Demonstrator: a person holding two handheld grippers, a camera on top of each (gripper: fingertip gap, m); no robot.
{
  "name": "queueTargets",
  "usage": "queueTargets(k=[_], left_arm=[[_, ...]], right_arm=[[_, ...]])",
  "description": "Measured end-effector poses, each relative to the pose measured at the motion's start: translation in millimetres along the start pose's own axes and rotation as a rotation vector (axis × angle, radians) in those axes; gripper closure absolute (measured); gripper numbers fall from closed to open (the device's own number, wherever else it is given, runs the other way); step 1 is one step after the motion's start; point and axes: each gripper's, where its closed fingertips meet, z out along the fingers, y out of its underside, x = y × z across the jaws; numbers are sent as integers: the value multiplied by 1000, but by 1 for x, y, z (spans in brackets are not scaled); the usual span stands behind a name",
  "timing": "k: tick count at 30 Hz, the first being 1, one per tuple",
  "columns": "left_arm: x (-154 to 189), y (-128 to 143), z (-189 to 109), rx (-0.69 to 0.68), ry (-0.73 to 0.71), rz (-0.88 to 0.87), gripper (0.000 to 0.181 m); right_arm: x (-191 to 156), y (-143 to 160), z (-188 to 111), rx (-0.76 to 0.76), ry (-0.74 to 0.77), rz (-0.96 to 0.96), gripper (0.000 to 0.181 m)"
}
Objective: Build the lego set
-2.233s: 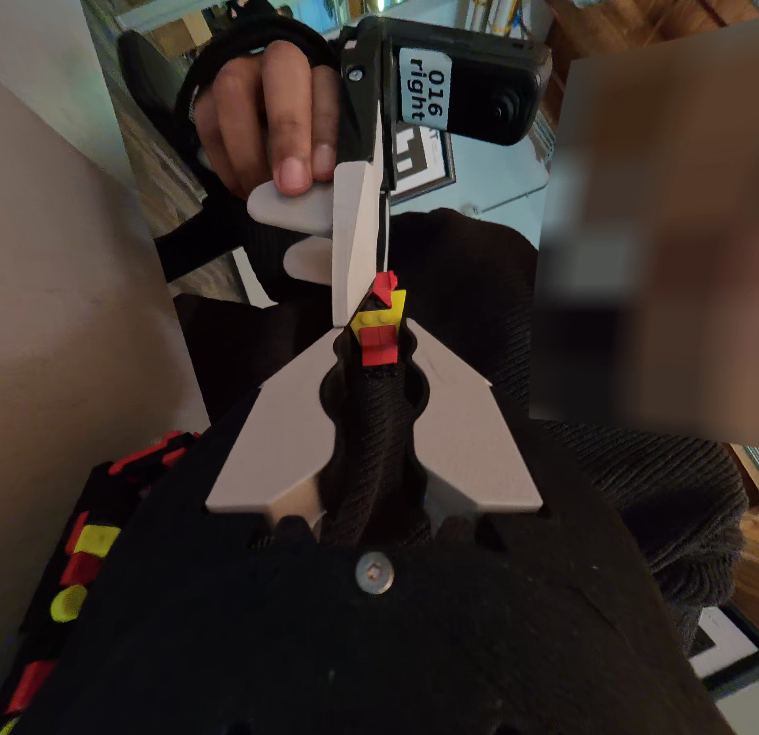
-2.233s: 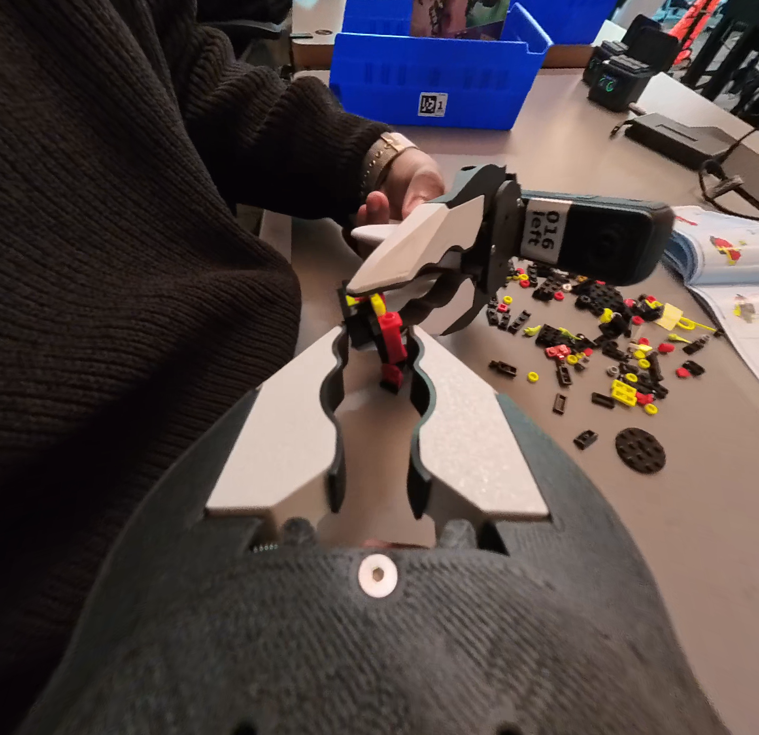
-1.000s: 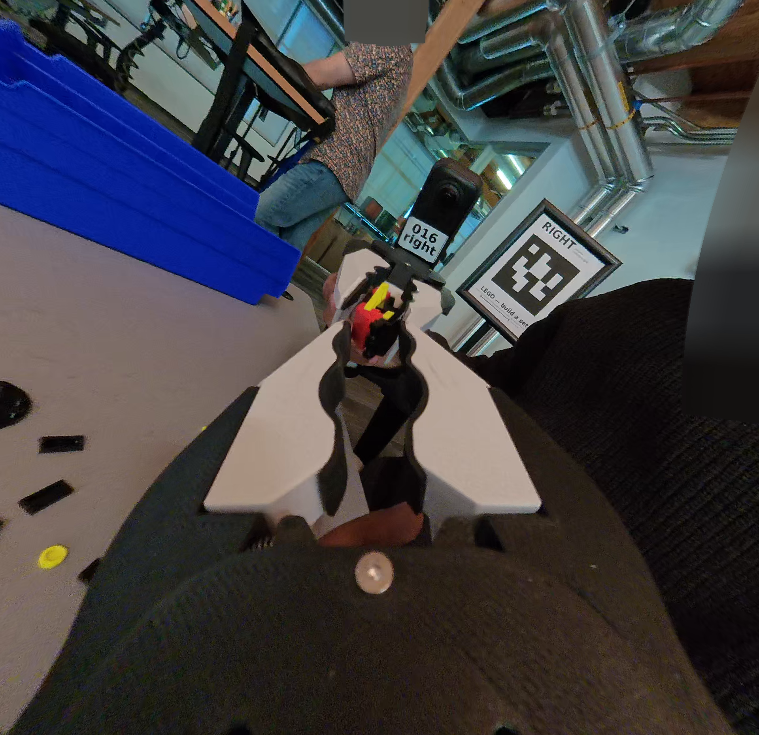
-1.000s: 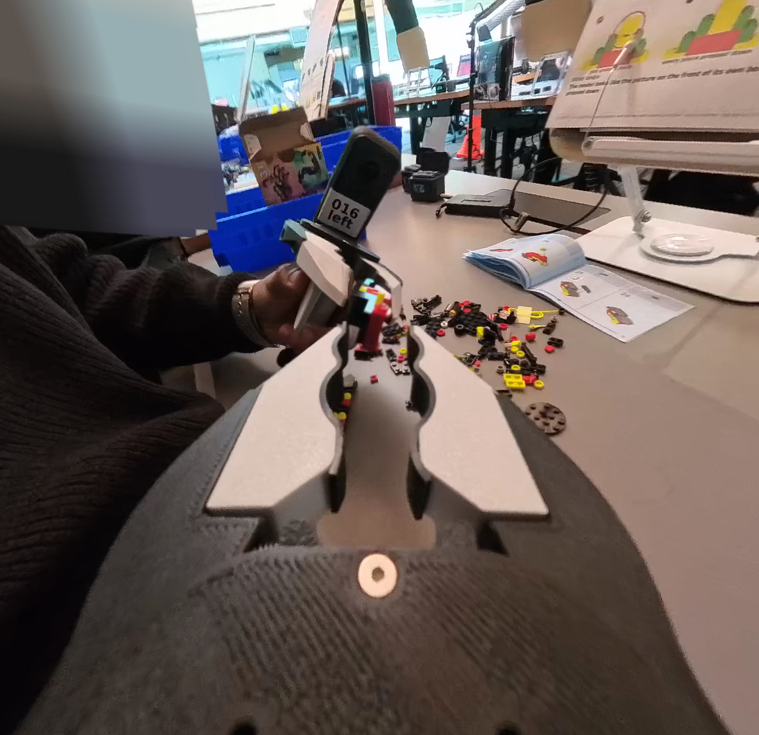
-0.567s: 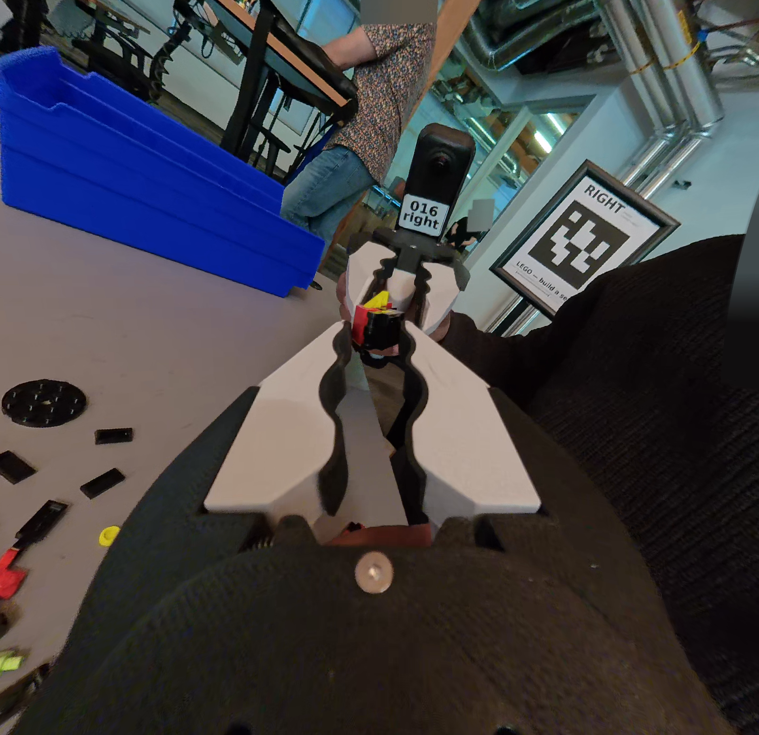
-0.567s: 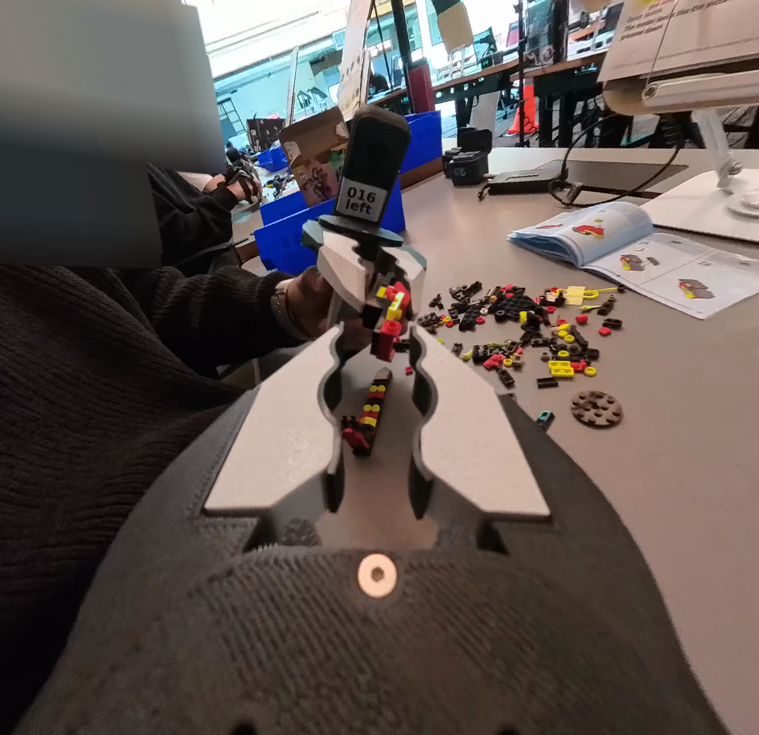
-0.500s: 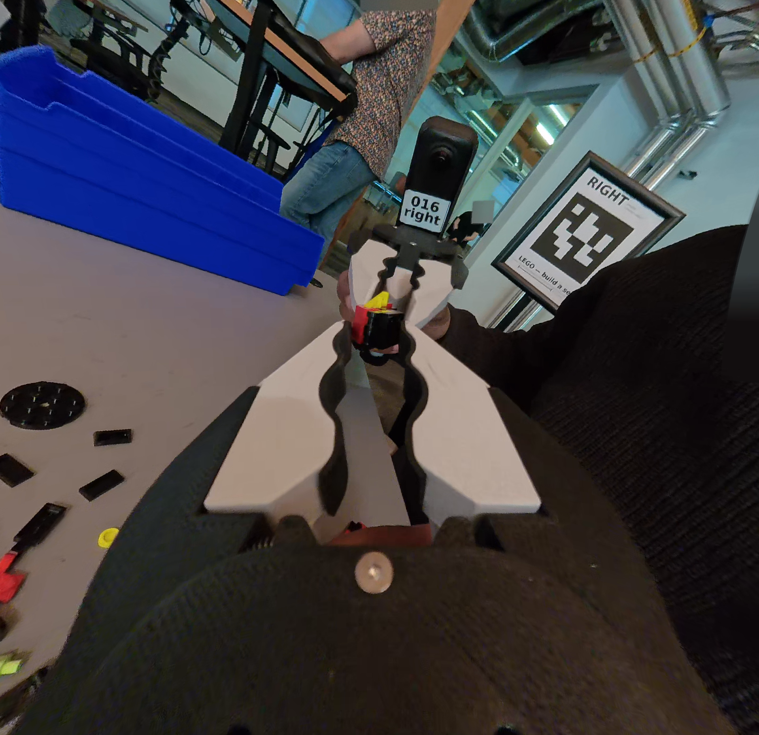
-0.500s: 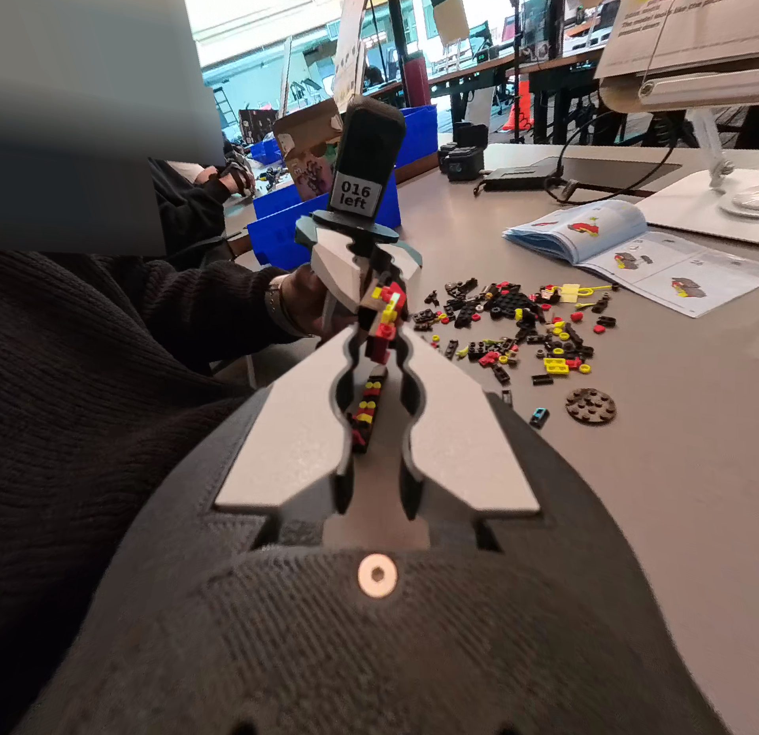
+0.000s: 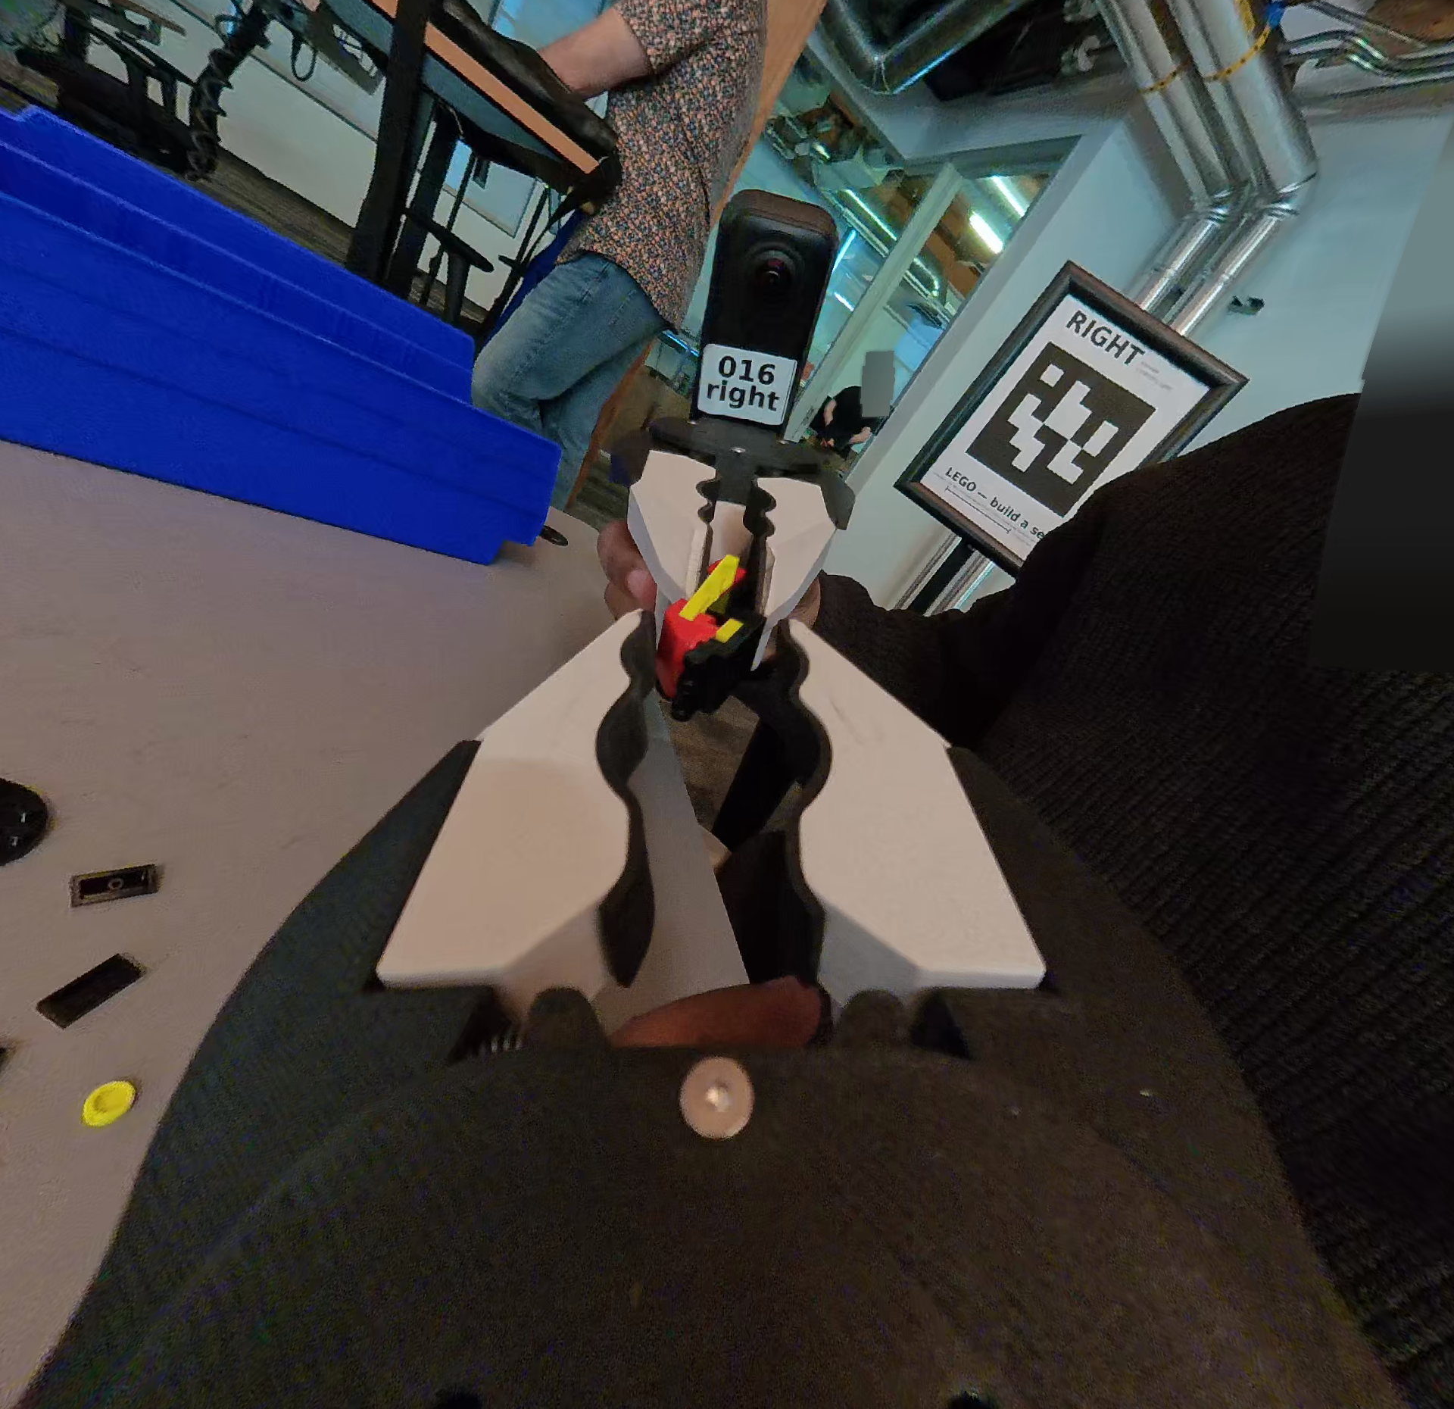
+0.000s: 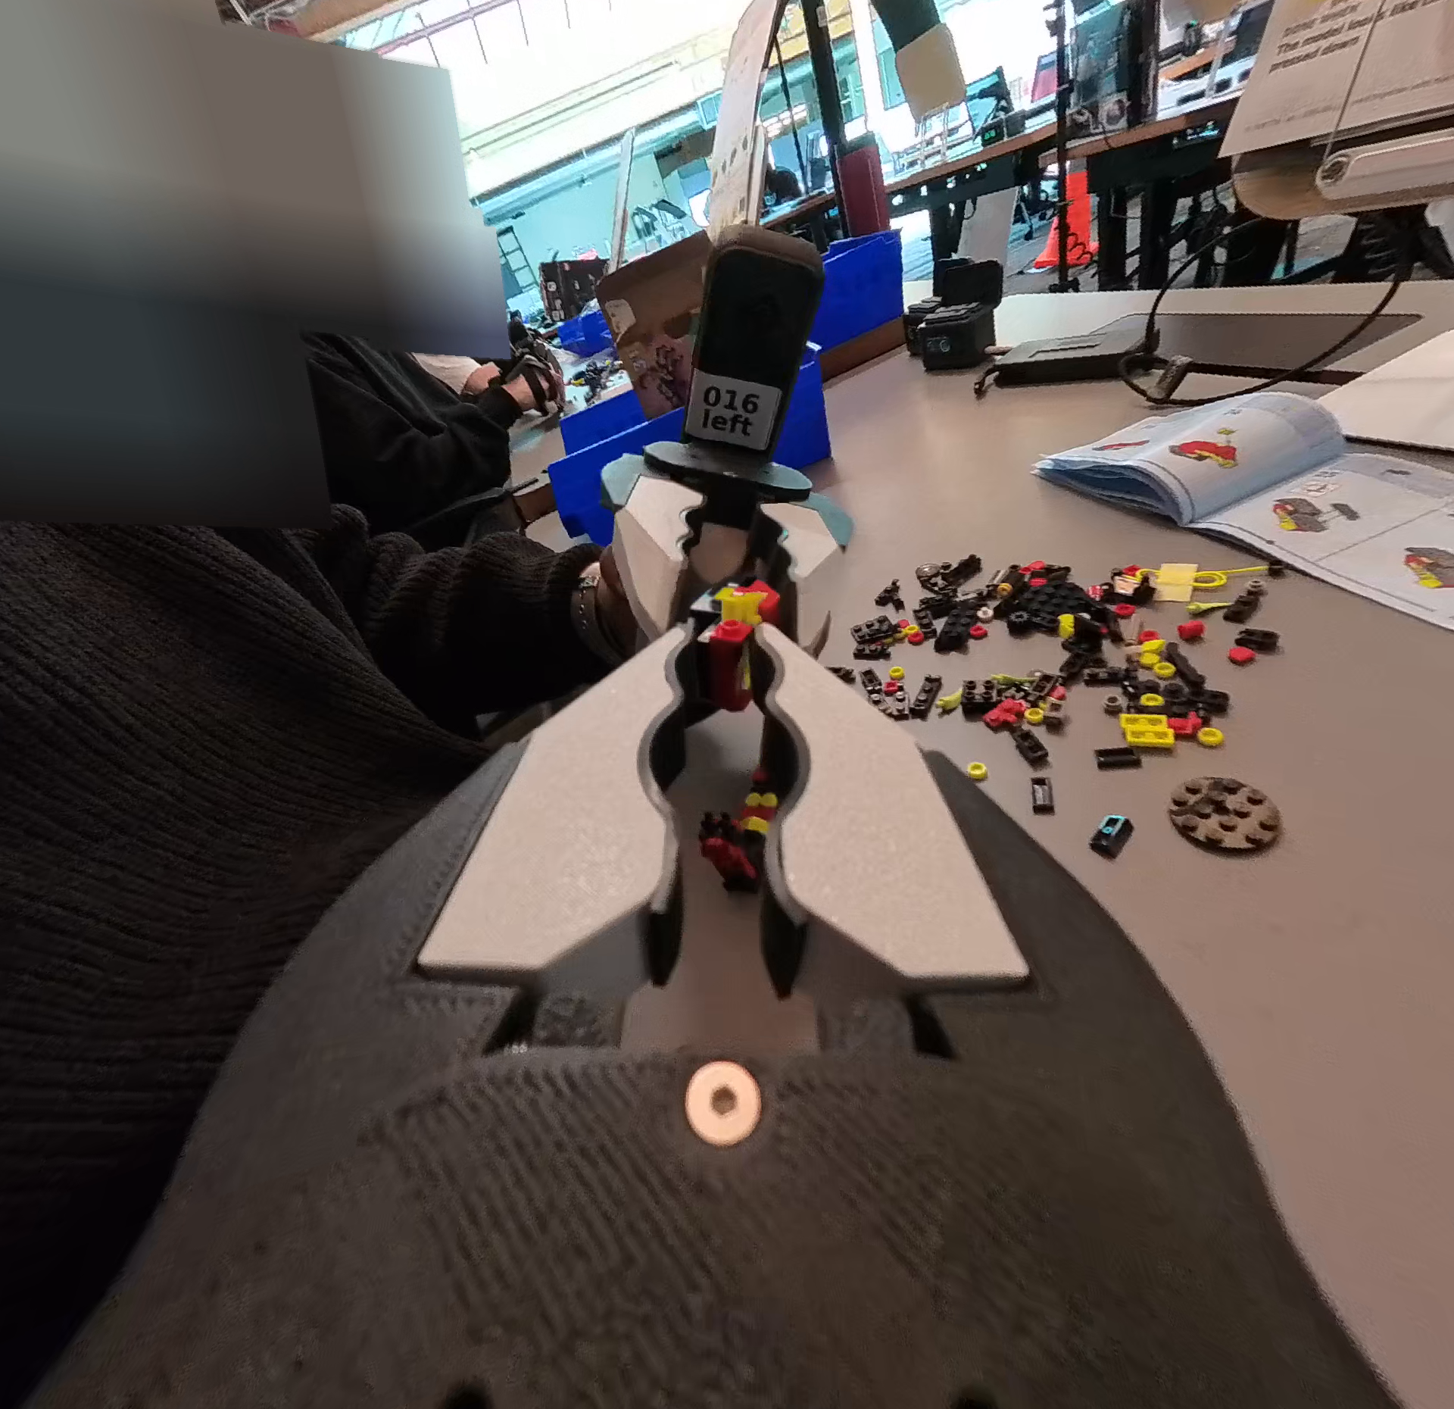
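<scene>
A small red, black and yellow lego assembly [image 9: 683,649] is held in the air between both grippers, which face each other tip to tip. My left gripper [image 9: 712,647] is shut on it. In that view the right gripper [image 9: 728,576] grips its far side. In the right wrist view my right gripper [image 10: 724,655] is shut on the assembly [image 10: 728,667], with the left gripper [image 10: 736,584] just behind it. A black strip with red and yellow studs [image 10: 743,828] lies on the table below.
A pile of loose red, yellow and black pieces [image 10: 1062,663] and a round black plate [image 10: 1223,812] lie on the grey table [image 10: 1180,1017]. An open instruction booklet [image 10: 1259,466] lies at the right, blue bins [image 9: 236,395] behind. A framed sign [image 9: 1062,427] stands off the table. Left and right tips are no more than a few centimetres apart. Left tips and right tips are each some 20 cm from the round black plate [image 10: 1223,812].
My right gripper has closed onto the assembly that the left gripper holds. Both grippers have turned from pointing down at the lap to level, above the table edge.
</scene>
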Motion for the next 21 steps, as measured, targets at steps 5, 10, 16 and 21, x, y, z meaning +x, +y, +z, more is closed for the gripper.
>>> queueTargets(k=[5, 10, 16, 21], left_arm=[[3, -2, 0, 11, -2, 32, 159], [3, -3, -3, 9, -1, 47, 161], [-17, -4, -11, -7, -124, 93, 161], [-29, 0, -21, -93, -191, 90, 161]], right_arm=[[-3, -5, 0, 39, -35, 49, 171], [0, -1, 0, 18, -10, 29, 171], [29, -1, -21, -55, 159, -74, 152], [63, 59, -44, -486, 287, -256, 159]])
